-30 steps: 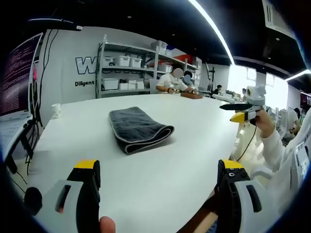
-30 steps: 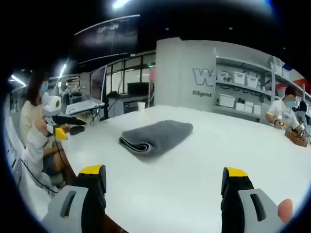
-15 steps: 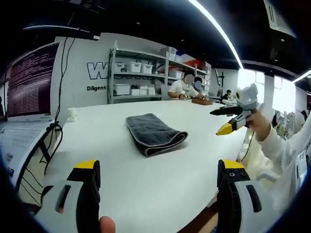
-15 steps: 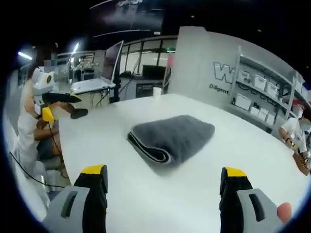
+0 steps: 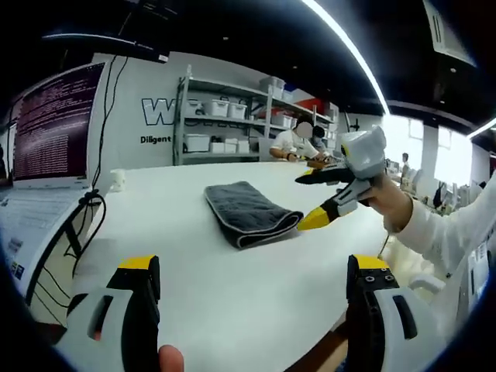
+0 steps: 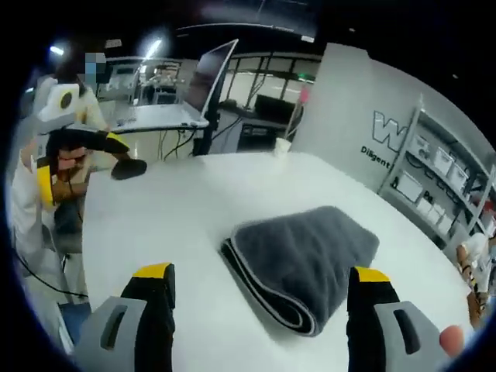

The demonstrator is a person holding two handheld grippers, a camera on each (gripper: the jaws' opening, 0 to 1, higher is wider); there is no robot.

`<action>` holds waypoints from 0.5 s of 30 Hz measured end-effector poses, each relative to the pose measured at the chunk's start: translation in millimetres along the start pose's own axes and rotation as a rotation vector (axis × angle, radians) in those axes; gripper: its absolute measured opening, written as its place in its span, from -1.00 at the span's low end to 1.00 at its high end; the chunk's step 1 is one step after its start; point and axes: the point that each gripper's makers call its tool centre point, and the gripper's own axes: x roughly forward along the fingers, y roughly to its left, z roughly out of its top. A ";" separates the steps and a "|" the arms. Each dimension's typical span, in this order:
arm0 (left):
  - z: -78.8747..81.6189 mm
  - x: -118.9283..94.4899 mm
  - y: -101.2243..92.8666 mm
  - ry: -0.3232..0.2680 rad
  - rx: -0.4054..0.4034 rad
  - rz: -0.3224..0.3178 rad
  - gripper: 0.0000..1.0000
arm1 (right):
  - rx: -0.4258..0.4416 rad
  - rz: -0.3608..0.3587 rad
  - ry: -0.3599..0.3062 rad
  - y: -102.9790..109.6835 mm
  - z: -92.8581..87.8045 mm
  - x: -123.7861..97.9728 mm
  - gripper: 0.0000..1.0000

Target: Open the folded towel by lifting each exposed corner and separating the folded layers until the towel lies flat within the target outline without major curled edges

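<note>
Right gripper (image 6: 256,310): jaws spread wide, holding nothing, hovering just short of the folded grey towel (image 6: 306,260), which sits between the two yellow tips in the right gripper view. Left gripper (image 5: 252,302): jaws also wide apart and empty, low over the near edge of the white tabletop (image 5: 232,287), towel well ahead of it. In the left gripper view the right gripper comes in from the right, its yellow tip hanging close by the towel's near end, not touching as far as I can tell.

Towel lies around the middle of the tabletop, folded into a thick oblong bundle; the rounded fold with its pale edge binding faces the right gripper. No target outline that I can make out.

Handling, a judgement: soft plush terry, light, limp, no stiffness, so it will sag and drape from any pinch point. It should hold well in the jaws, not slippery, not fragile. Layers may cling and lift together, so pinch only the top layer. Best hold is a loose corner or the bound hem of the upper layer, not the rounded fold. The exposed corners are hard to pick out from here; the open edges look to be on the far side from the fold.

Beyond: monitor (image 5: 54,124) past the left edge, shelving (image 5: 225,116) behind, people seated further off.
</note>
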 end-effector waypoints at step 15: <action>2.3 -4.1 -4.0 -0.017 -0.006 -0.011 0.99 | -0.036 0.046 0.044 27.9 7.2 77.7 0.41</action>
